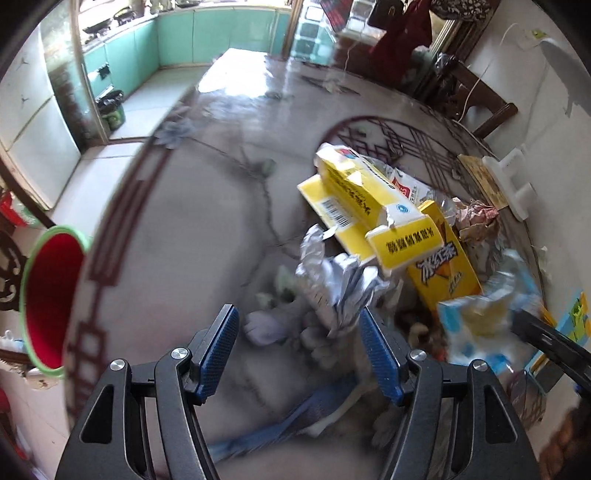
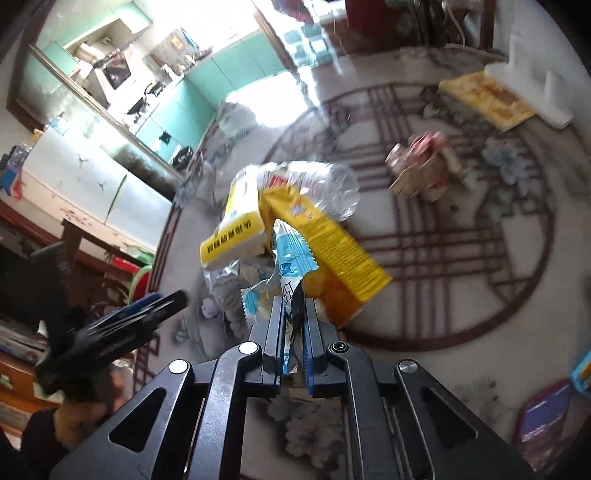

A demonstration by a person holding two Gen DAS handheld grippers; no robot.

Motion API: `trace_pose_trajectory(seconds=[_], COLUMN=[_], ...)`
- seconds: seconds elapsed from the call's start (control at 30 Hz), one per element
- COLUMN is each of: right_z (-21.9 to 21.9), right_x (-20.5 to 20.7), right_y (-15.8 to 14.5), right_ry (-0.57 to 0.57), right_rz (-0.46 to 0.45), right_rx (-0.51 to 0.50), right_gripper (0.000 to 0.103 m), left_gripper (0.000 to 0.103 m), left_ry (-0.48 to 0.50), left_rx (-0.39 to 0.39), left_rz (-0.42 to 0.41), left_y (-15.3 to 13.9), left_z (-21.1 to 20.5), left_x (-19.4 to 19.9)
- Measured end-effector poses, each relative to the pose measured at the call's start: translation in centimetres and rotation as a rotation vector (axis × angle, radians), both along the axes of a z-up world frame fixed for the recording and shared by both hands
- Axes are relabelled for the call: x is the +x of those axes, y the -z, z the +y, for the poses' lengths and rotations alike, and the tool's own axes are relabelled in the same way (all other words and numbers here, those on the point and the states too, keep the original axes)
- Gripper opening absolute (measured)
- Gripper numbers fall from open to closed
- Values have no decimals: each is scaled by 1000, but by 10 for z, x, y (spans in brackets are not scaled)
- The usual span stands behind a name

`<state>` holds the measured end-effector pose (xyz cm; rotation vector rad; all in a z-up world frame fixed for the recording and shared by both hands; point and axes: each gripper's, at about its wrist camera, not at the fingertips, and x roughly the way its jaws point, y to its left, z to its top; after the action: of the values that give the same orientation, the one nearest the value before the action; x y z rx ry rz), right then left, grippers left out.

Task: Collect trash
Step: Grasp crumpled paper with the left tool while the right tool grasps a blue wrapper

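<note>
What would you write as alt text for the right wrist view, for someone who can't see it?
The right gripper is shut on a blue-and-white snack wrapper at the near edge of a trash pile on a patterned floor. Behind it lie a yellow carton, an orange-yellow box and a crushed clear bottle. The left gripper shows at lower left.

Glossy patterned floor (image 1: 207, 221), turquoise kitchen cabinets (image 1: 221, 33), sunlight glare by the doorway.

Your right gripper (image 2: 291, 314): matt black plastic, ribbed blue pads, nipping a glossy plastic wrapper (image 2: 291, 254). Ahead of it, printed yellow cardboard box (image 2: 236, 229), clear crinkled plastic bottle (image 2: 332, 184). By your left gripper (image 1: 297, 328), crumpled shiny foil (image 1: 332, 280). Floor (image 2: 461, 332) polished, glossy.
</note>
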<state>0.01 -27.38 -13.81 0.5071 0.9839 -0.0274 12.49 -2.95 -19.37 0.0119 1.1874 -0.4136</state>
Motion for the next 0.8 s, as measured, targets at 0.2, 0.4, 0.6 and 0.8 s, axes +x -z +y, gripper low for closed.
trace_pose_trajectory(seconds=[0.2, 0.4, 0.6, 0.8], right_z=[-8, -8, 6, 26], right_x=[-14, -19, -15, -7], right_y=[-5, -4, -21, -34], right_ry=[16, 10, -22, -73], right_rz=[-3, 9, -33, -89], right_rx=[-21, -17, -65, -84], right_gripper=[8, 8, 8, 8], left_gripper=[68, 27, 24, 24], left_ry=[-13, -21, -1, -5], left_rx=[-71, -35, -34, -23], left_rz=[49, 73, -35, -147], left_y=[24, 38, 5, -43], left_z=[-30, -39, -24, 1], left_x=[23, 28, 3, -31])
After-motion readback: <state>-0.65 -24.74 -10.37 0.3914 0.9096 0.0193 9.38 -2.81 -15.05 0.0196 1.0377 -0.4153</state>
